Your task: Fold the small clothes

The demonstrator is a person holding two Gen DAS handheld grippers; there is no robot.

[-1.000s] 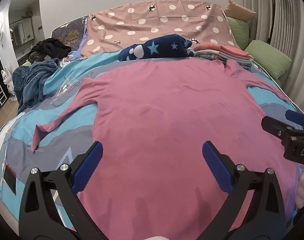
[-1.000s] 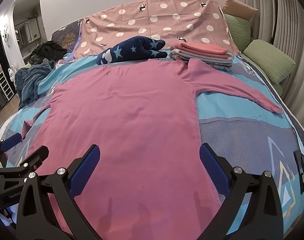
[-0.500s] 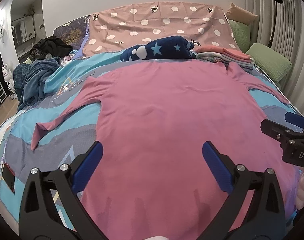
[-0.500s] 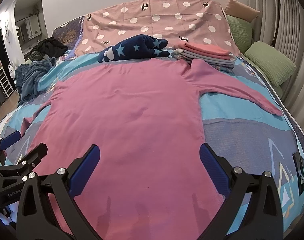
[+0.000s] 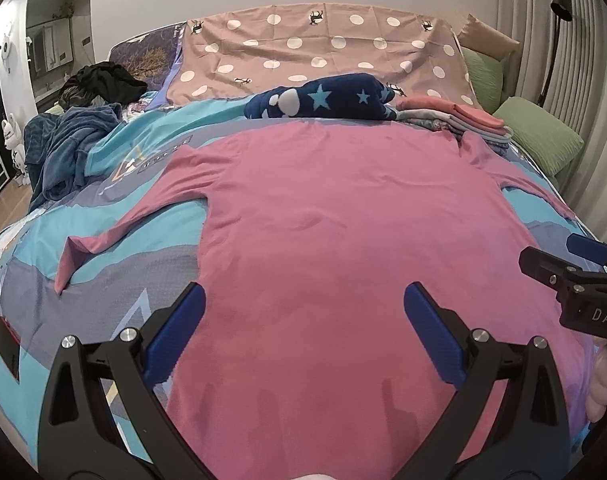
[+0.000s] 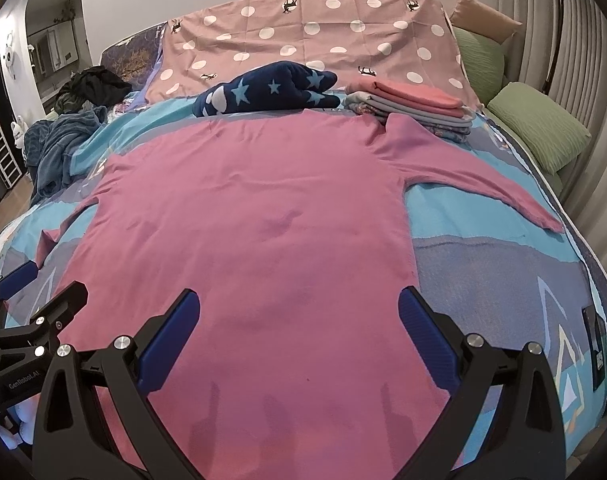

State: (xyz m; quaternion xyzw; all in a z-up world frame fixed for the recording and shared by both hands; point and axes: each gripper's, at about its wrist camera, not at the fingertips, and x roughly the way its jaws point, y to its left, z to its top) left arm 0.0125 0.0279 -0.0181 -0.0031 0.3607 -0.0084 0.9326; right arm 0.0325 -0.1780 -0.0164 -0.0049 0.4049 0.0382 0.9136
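Your left tongs and right tongs gape wide, empty, above the shirt spread on the bed.

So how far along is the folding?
Done: a folded stack sits at the head of the bed. In hand: nothing; the pink top lies spread flat, sleeves out, with the left gripper and right gripper open above its hem. Left: every fold of this top.

pretty dim indoor light, bright ceiling spot glare in the top left corner, soft finger-like shadows on the pink shirt by the bed's near edge, heavy fisheye bending, dark vignetted corners, focus decent
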